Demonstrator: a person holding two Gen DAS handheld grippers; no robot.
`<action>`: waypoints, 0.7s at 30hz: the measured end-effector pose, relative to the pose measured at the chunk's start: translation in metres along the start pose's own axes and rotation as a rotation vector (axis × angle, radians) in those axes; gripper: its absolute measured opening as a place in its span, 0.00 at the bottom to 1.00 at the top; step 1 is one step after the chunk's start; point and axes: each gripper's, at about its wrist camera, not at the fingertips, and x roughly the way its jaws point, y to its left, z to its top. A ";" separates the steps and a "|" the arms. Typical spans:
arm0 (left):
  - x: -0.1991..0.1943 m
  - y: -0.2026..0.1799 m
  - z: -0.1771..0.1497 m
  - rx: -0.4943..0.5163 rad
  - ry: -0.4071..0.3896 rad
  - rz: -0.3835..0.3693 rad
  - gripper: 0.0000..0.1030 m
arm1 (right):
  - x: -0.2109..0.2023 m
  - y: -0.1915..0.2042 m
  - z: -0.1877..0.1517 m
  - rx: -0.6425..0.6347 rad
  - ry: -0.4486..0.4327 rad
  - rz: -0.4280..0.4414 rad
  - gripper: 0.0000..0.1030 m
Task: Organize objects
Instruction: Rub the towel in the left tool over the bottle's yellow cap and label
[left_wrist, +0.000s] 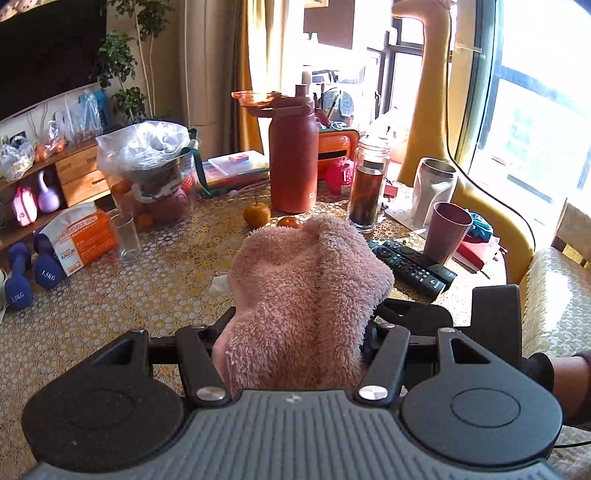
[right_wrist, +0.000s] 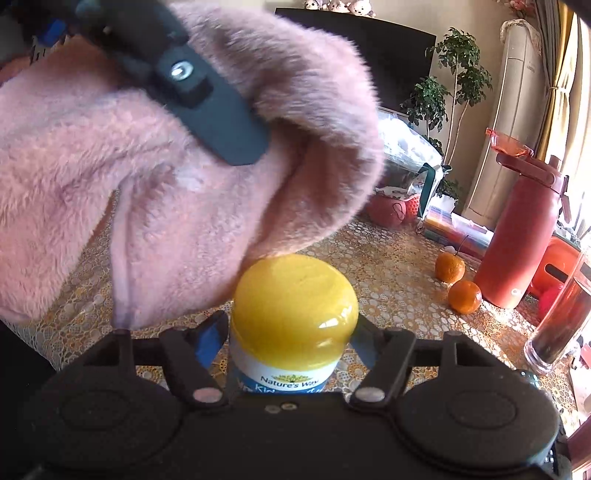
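My left gripper (left_wrist: 295, 332) is shut on a fluffy pink pouch (left_wrist: 306, 291), which hides its fingertips. The pouch fills the upper left of the right wrist view (right_wrist: 166, 192), with one left finger (right_wrist: 221, 125) pressed on it. My right gripper (right_wrist: 291, 332) is shut on a Nature's Way bottle with a yellow cap (right_wrist: 293, 299), held just under the pouch's edge. Part of the right gripper (left_wrist: 495, 314) shows beside the pouch in the left wrist view.
On the patterned table (left_wrist: 147, 288) stand a red flask (left_wrist: 293, 162), two tangerines (right_wrist: 448, 267) (right_wrist: 464, 296), a jar of dark liquid (left_wrist: 367, 184), a pink cup (left_wrist: 447, 232), two remotes (left_wrist: 410, 266), an empty glass (left_wrist: 125, 236), a tissue pack (left_wrist: 81, 236) and a bagged bowl (left_wrist: 147, 155).
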 end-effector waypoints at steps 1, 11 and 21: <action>0.006 -0.004 0.001 0.009 0.012 -0.004 0.58 | 0.000 0.000 0.000 0.001 -0.001 0.000 0.64; 0.050 0.016 -0.002 -0.058 0.089 0.063 0.58 | -0.003 -0.006 -0.002 0.008 -0.015 0.013 0.63; 0.031 0.035 -0.001 -0.120 0.096 0.086 0.58 | -0.004 -0.012 -0.002 0.000 -0.015 0.026 0.63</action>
